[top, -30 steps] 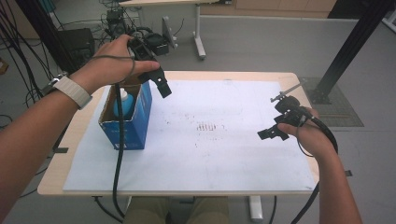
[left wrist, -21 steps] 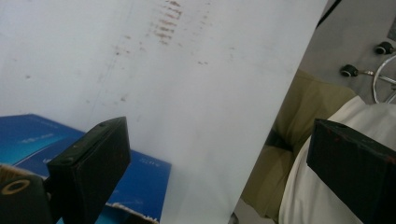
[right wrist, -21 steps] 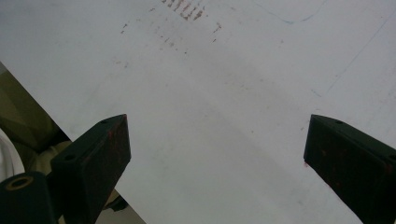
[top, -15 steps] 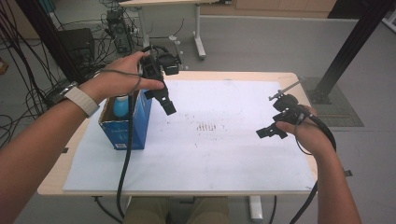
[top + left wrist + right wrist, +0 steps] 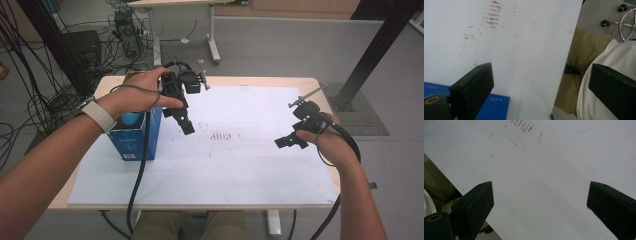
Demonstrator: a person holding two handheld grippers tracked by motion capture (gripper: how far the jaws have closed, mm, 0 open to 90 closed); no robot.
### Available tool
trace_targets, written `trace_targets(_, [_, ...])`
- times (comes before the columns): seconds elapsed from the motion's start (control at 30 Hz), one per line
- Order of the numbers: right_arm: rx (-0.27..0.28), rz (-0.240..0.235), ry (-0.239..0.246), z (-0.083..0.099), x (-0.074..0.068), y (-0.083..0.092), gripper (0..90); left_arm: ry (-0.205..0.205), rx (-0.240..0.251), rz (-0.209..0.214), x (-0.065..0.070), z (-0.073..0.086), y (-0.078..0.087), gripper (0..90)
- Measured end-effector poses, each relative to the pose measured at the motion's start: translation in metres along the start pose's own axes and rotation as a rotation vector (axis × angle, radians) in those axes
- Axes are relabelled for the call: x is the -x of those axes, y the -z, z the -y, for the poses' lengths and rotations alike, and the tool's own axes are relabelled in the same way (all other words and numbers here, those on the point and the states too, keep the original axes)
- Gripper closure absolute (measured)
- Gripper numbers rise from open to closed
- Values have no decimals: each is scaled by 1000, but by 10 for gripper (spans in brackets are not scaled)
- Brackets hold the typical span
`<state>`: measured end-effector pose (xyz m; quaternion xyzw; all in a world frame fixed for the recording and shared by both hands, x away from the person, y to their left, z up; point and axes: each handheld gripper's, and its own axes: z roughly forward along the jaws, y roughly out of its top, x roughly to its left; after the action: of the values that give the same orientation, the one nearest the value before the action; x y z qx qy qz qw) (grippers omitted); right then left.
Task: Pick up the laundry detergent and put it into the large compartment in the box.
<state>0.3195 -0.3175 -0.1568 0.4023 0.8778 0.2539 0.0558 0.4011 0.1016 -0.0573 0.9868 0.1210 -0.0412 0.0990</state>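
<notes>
High view: left gripper (image 5: 186, 126) beside blue box (image 5: 134, 139) at bench (image 5: 200, 190) left edge, jaws apart, empty; teal ball (image 5: 131, 120) sits inside box (placing looks done). Right gripper (image 5: 289, 142) well apart, spread.
Left gripper view: box corner (image 5: 496, 108) below jaws.
Right gripper view: bare sheet (image 5: 544, 182), jaws wide.

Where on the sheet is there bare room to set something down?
Bare room lies on the white sheet, between the left gripper and right gripper and along the near edge. The left end is crowded: the blue box stands there, under the left hand.
</notes>
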Motion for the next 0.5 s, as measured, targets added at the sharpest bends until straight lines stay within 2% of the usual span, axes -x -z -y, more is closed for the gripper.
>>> trace_targets(0.07, [-1,-2,0,-1,0,-1,70,-7,-13,5,1,-3,-2,64])
trace_targets(0.5, [-1,-5,10,-6,1,-2,70,-13,-4,19,-2,-2,-12,67])
